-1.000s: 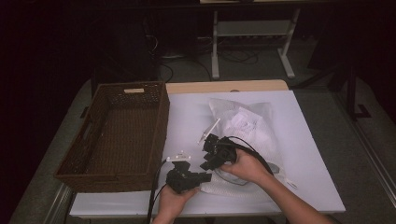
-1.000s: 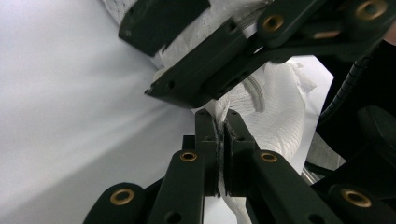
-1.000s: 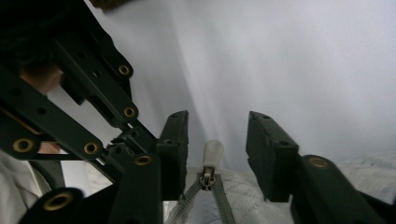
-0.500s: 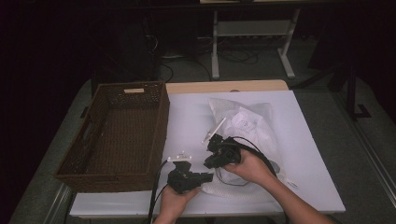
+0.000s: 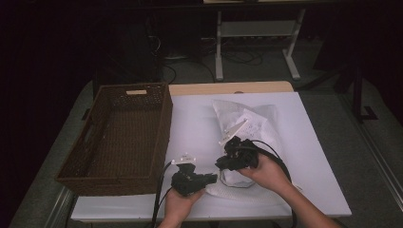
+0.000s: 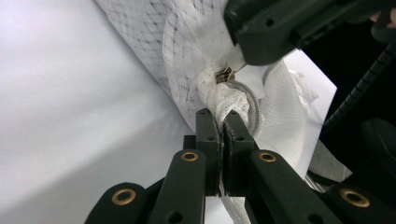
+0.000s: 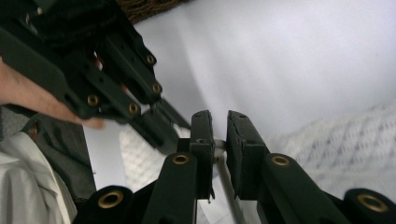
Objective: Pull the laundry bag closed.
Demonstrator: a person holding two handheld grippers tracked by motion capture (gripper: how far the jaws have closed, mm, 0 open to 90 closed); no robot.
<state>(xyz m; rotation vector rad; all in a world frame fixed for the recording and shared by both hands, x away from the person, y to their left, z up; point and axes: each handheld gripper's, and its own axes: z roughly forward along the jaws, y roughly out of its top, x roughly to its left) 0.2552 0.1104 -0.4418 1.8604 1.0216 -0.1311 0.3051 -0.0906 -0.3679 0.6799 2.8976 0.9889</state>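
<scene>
Pinching the white mesh zippered laundry bag (image 5: 247, 124) beside the brown wicker basket (image 5: 119, 137), the left gripper (image 6: 223, 127) anchors fabric while the right gripper (image 7: 219, 122), just closed, grips the zipper pull to slide it.

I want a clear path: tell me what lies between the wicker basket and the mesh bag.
High view: bare white tabletop separates wicker basket from mesh bag.

white mesh cloth bag (image 6: 187, 56) with metal zipper pull (image 6: 224, 74); woven wicker basket (image 5: 119, 137); matt black plastic fingers (image 6: 205, 140)
</scene>
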